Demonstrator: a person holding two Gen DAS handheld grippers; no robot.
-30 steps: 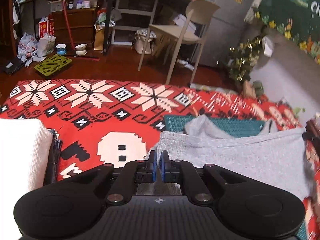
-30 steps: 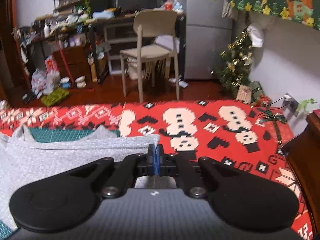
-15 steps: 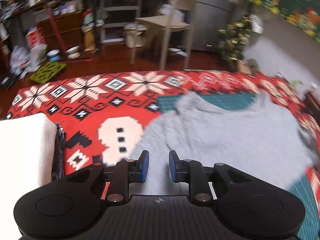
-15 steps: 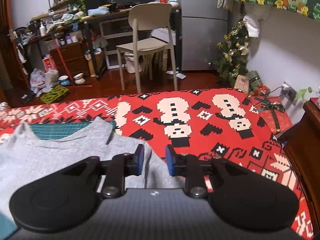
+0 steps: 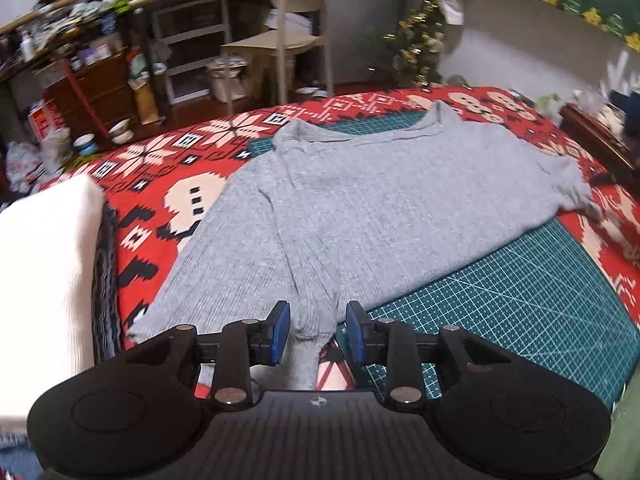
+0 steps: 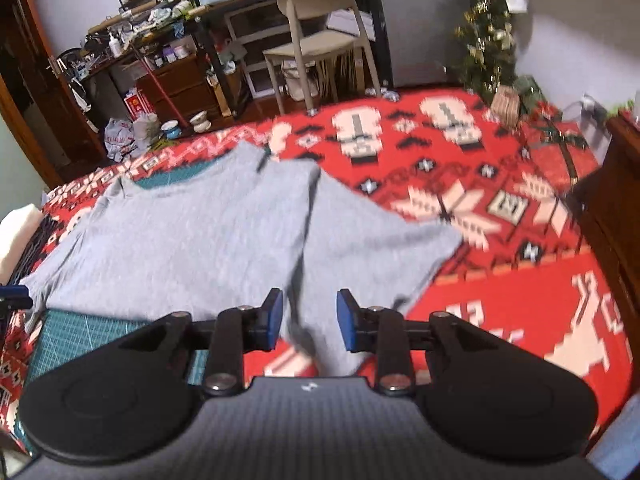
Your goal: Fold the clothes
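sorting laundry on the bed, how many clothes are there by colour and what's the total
grey: 1, the sweater spread flat on the blanket
white: 1, the folded garment at the left edge
dark: 1, the folded piece tucked under the white one; kind unclear
total: 3

Sweater (image 5: 380,208) flat on cutting mat (image 5: 520,300), folded pile (image 5: 44,280) left.

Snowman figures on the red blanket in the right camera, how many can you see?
2 snowmen on the red blanket, both along its far edge: one just below the chair, one to its right, nearer the Christmas tree. The grey sweater may hide others.
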